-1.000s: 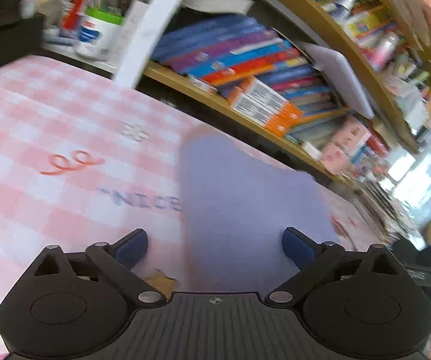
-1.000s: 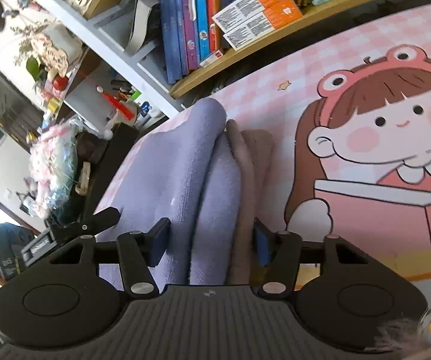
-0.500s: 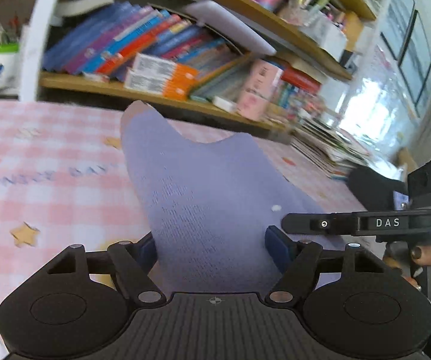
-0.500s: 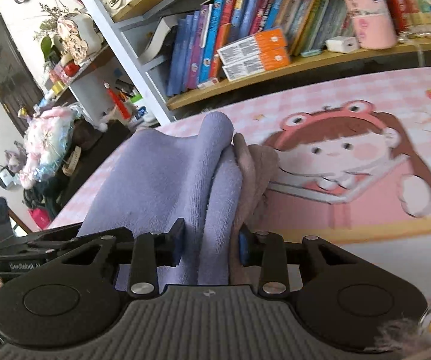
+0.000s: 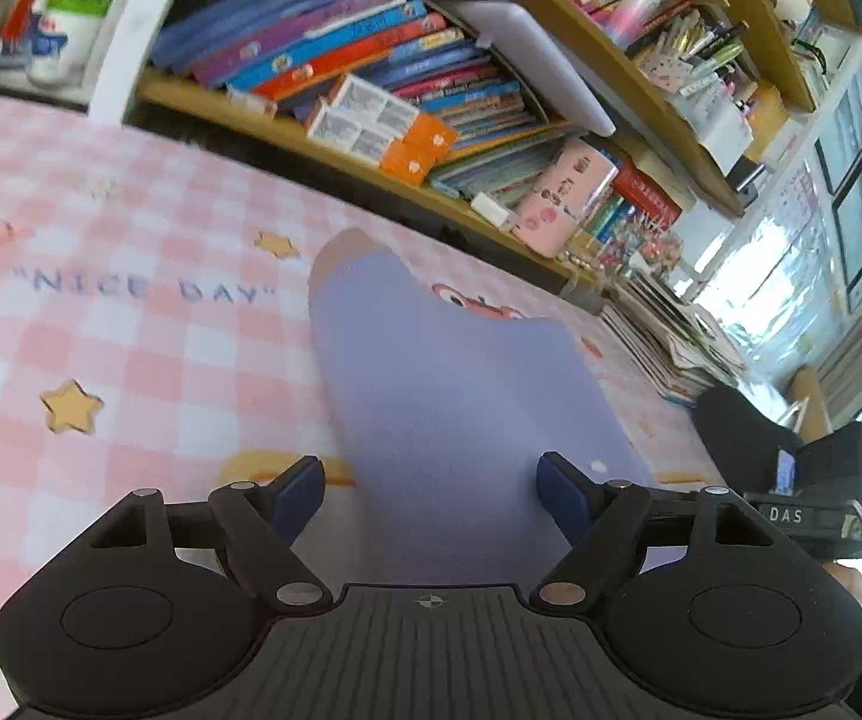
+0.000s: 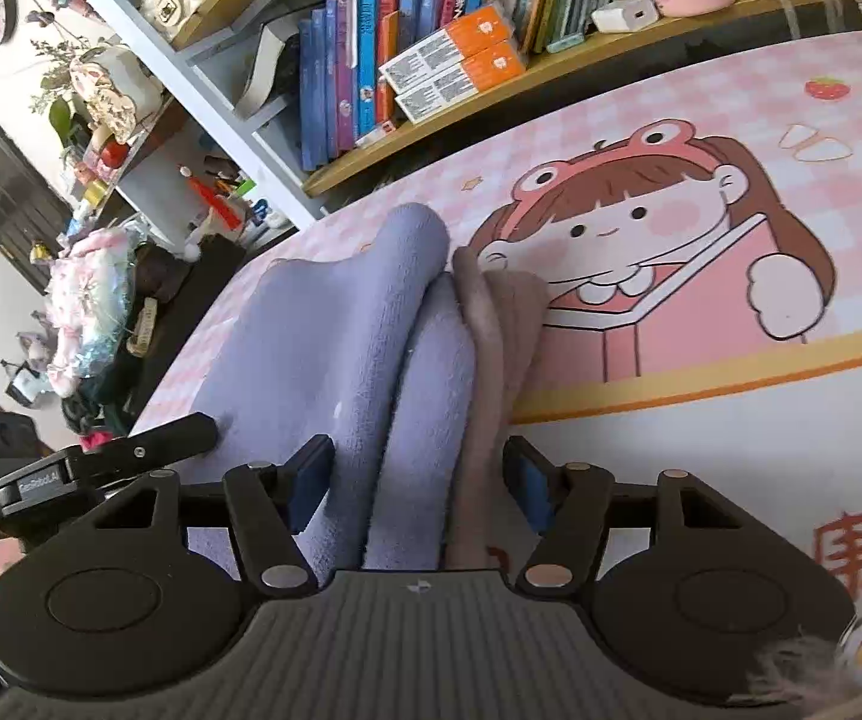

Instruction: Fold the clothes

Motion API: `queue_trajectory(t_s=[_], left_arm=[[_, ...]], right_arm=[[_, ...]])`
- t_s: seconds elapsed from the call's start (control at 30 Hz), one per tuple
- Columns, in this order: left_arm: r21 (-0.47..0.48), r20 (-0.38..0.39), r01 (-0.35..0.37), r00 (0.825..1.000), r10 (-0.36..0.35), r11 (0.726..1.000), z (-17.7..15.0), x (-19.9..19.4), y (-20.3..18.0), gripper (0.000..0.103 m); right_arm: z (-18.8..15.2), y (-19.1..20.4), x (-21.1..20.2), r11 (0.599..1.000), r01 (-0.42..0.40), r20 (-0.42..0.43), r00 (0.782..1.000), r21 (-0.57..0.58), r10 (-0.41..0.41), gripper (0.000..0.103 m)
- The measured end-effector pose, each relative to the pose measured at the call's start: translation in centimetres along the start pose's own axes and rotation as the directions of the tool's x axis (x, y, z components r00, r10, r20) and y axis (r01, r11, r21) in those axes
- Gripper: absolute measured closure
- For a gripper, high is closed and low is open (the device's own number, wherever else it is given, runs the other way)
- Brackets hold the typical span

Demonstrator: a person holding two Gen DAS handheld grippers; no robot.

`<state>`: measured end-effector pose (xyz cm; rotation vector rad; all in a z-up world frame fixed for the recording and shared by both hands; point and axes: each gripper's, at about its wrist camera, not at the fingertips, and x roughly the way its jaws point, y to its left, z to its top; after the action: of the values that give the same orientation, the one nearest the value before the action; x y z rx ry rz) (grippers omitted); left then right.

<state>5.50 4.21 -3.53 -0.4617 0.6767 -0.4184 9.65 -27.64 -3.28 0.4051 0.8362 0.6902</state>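
A lavender fleece garment (image 5: 455,396) with a beige-brown lining lies folded on the pink checked table mat (image 5: 149,336). My left gripper (image 5: 431,483) is open, its blue-padded fingers astride the near end of the cloth. In the right wrist view the same garment (image 6: 371,324) lies in stacked folds, the beige layer (image 6: 506,324) on its right side. My right gripper (image 6: 416,474) is open, its fingers to either side of the folds. Each gripper shows at the edge of the other's view.
A bookshelf (image 5: 371,90) full of books and boxes runs along the far edge of the table. A stack of magazines (image 5: 671,342) lies at the table's right end. The mat carries a cartoon girl print (image 6: 641,240). Clutter (image 6: 89,300) stands beyond the left end.
Both grippers have opened wider; the right one was nearly closed on the folds half a second ago. The garment has settled flat on the mat. The left view has swung left.
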Motion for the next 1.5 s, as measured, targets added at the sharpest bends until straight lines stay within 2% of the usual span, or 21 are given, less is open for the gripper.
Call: queue_trajectory(t_s=[0.13, 0.17, 0.27, 0.33, 0.53, 0.87, 0.97, 1.2, 1.33, 1.5], left_arm=[[-0.031, -0.024, 0.039, 0.999, -0.039, 0.999, -0.3, 1.0, 0.1, 0.025], [-0.011, -0.021, 0.034, 0.999, -0.034, 0.999, -0.4, 1.0, -0.2, 0.029], [0.068, -0.002, 0.008, 1.000, -0.008, 0.998, -0.8, 0.8, -1.6, 0.033], [0.128, 0.032, 0.000, 0.999, -0.005, 0.992, -1.0, 0.3, -2.5, 0.034], [0.207, 0.098, 0.002, 0.995, -0.023, 0.978, -0.3, -0.8, -3.7, 0.034], [0.149, 0.141, 0.009, 0.990, -0.030, 0.989, 5.8, 1.1, -1.4, 0.034], [0.110, 0.142, 0.012, 0.990, -0.028, 0.994, 8.3, 2.8, 0.5, 0.034], [0.003, 0.127, -0.028, 0.992, 0.027, 1.000, 13.5, 7.6, 5.1, 0.036], [-0.030, 0.127, -0.058, 0.990, 0.061, 0.998, 15.1, 10.2, 7.1, 0.036], [-0.093, 0.130, -0.050, 0.990, 0.061, 0.994, 16.5, 12.6, 9.5, 0.037]], right_arm=[[0.0, 0.2, 0.5, 1.000, -0.025, -0.008, 1.000, -0.005, 0.025, 0.044], [0.0, 0.1, 0.6, 0.999, -0.034, -0.009, 0.999, -0.001, 0.034, 0.048], [-0.3, 0.0, 0.5, 0.998, -0.057, 0.009, 0.998, 0.008, 0.057, 0.063], [-0.5, 0.2, 0.2, 0.998, -0.064, 0.034, 0.997, -0.011, 0.065, 0.068], [-0.3, 2.0, -0.9, 0.989, -0.072, 0.122, 0.989, -0.131, 0.088, 0.070], [5.1, 3.1, 1.7, 0.982, -0.088, 0.180, 0.977, -0.169, 0.118, 0.070], [7.4, 3.1, 3.6, 0.984, -0.086, 0.179, 0.977, -0.156, 0.114, 0.070], [12.0, 2.1, 9.5, 0.993, -0.050, 0.163, 0.984, -0.105, 0.067, 0.070], [13.7, 1.0, 12.3, 0.997, -0.033, 0.155, 0.987, -0.067, 0.043, 0.070], [15.9, -0.5, 15.8, 1.000, -0.011, 0.144, 0.989, -0.019, 0.014, 0.070]])
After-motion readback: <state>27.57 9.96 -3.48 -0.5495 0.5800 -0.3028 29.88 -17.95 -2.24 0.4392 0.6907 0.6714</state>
